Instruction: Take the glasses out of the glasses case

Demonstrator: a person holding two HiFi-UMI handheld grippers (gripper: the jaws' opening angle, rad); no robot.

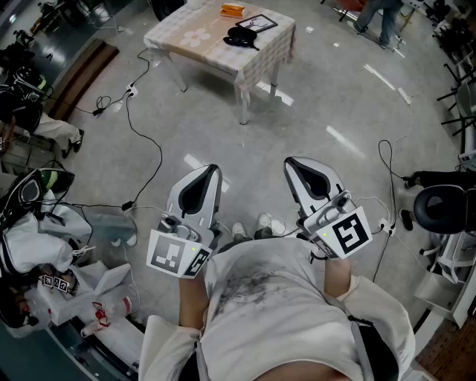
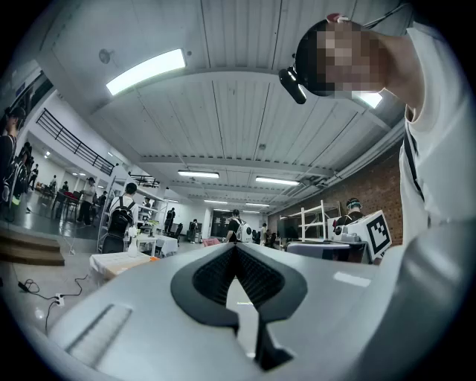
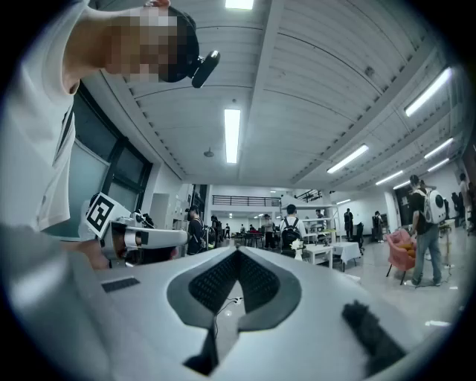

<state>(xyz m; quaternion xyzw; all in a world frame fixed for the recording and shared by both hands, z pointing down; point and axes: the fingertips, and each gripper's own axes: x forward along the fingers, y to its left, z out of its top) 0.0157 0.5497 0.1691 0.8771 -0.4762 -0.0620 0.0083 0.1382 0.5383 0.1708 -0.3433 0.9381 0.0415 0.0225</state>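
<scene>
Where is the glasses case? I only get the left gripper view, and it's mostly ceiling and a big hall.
Observer: The head view shows a black thing, likely the glasses case, lying on a cloth-covered table well ahead, out of reach.
Operator: Is the other gripper carrying anything?
Observer: No. Its own view shows the right gripper shut and empty.
Operator: Anything else on that table?
Observer: An orange item and a flat dark-framed piece, just beyond the case.
</scene>
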